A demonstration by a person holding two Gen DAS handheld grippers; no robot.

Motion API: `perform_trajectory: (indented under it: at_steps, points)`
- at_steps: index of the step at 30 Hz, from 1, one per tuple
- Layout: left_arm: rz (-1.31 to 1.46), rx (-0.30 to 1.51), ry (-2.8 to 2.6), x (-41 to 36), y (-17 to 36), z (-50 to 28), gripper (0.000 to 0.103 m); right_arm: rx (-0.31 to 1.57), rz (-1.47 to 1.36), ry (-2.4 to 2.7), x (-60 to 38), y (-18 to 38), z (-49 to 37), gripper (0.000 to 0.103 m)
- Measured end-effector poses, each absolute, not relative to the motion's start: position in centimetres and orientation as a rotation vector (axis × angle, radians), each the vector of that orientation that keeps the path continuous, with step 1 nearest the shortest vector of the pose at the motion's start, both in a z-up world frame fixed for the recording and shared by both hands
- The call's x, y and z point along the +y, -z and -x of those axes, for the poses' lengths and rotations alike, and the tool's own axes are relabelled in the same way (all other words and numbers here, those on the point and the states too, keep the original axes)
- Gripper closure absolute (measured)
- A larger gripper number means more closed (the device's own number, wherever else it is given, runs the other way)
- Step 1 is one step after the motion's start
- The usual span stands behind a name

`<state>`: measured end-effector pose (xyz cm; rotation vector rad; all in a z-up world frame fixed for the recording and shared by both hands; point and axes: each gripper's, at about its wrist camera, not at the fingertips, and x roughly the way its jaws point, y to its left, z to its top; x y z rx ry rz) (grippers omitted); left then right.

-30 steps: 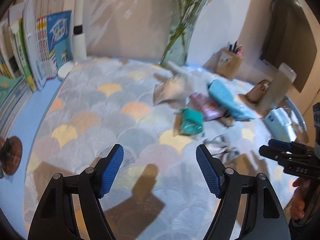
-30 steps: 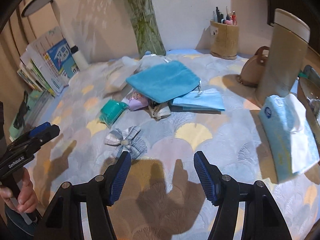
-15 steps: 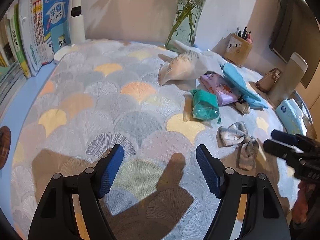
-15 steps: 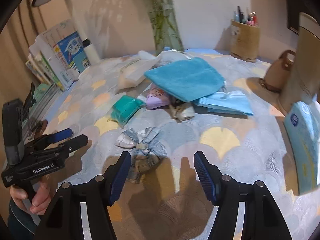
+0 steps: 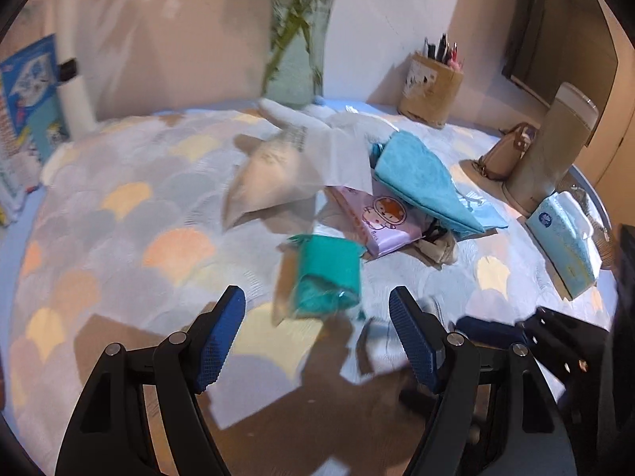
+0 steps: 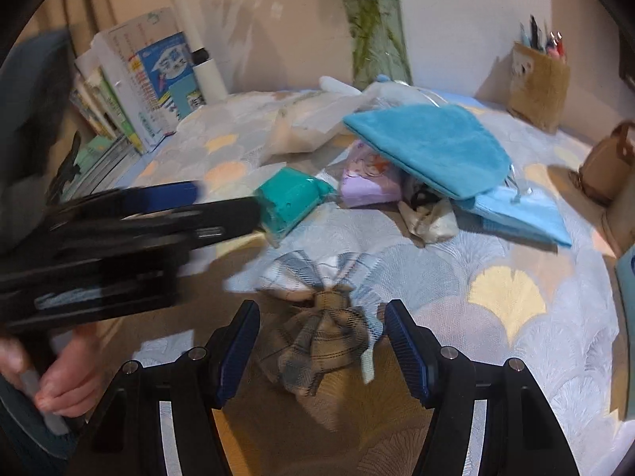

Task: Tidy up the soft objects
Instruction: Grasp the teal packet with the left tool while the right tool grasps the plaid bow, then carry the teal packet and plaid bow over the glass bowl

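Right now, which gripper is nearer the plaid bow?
Right. The right gripper straddles the plaid bow, jaws open on either side, not yet pressing it. The left gripper is off to its left, open, aimed at the teal pouch.

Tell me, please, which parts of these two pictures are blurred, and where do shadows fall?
Left wrist view: the teal pouch and vase are smeared by motion; a dark shadow lies on the tablecloth near the left gripper. Right wrist view: the left gripper is streaked; the plaid bow lies half in shadow.
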<state>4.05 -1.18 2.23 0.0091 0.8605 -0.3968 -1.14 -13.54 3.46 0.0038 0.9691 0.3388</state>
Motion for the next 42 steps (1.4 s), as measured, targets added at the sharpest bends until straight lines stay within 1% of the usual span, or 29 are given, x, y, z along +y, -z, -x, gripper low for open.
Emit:
perform_trajectory:
  at_steps: [5, 6, 7, 8, 9, 10, 11, 12, 14, 18, 27, 33, 37, 39, 42]
  points:
    - [-0.026, 0.856, 0.389, -2.8, -1.5, -5.1, 0.033, 0.973, 0.031, -0.308, -13.2, -3.1, 0.8, 0.039]
    - [-0.021, 0.857, 0.399, -2.9, -1.3, -5.2, 0.045, 0.973, 0.04, -0.304, -13.1, -3.0, 0.7, 0.039]
    - [-0.026, 0.866, 0.407, -3.1, -1.0, -5.3, 0.066, 0.972, 0.05, -0.298, -12.9, -3.0, 0.8, 0.039]
    - [-0.033, 0.874, 0.411, -3.2, -0.8, -5.3, 0.066, 0.968, 0.074, -0.288, -12.6, -3.0, 0.9, 0.039]
    - [-0.035, 0.859, 0.414, -3.1, -0.9, -5.0, 0.066, 0.966, 0.087, -0.281, -12.4, -3.0, 0.9, 0.042]
    - [-0.03, 0.845, 0.416, -3.0, -1.1, -4.9, 0.067, 0.958, 0.107, -0.27, -12.2, -3.0, 1.0, 0.048]
    - [-0.025, 0.826, 0.411, -2.8, -1.3, -4.6, 0.067, 0.953, 0.111, -0.275, -12.1, -3.0, 1.0, 0.061]
    - [-0.02, 0.811, 0.399, -2.7, -1.4, -4.4, 0.067, 0.949, 0.104, -0.289, -12.1, -3.0, 1.1, 0.072]
    - [-0.011, 0.797, 0.363, -2.3, -1.5, -4.2, 0.067, 0.944, 0.069, -0.312, -12.7, -3.1, 1.0, 0.076]
    - [-0.015, 0.769, 0.33, -2.1, -1.7, -3.5, 0.066, 0.933, 0.022, -0.307, -13.5, -3.3, 0.9, 0.077]
    - [0.007, 0.726, 0.335, -1.2, -2.2, -2.1, 0.066, 0.834, -0.017, -0.314, -14.4, -4.8, 2.4, 0.076]
    - [-0.004, 0.729, 0.336, -1.3, -2.2, -1.9, 0.066, 0.802, -0.008, -0.282, -14.4, -5.2, 2.7, 0.076]
    - [0.01, 0.785, 0.34, -1.5, -2.1, -2.1, 0.067, 0.771, -0.032, -0.226, -15.3, -5.8, 3.5, 0.077]
    - [0.05, 0.797, 0.376, -1.5, -2.7, -1.7, 0.067, 0.753, -0.067, -0.176, -16.4, -6.4, 3.9, 0.077]
    - [0.039, 0.749, 0.404, -3.0, -5.2, -1.0, 0.067, 0.752, -0.125, -0.143, -18.6, -7.0, 4.5, 0.077]
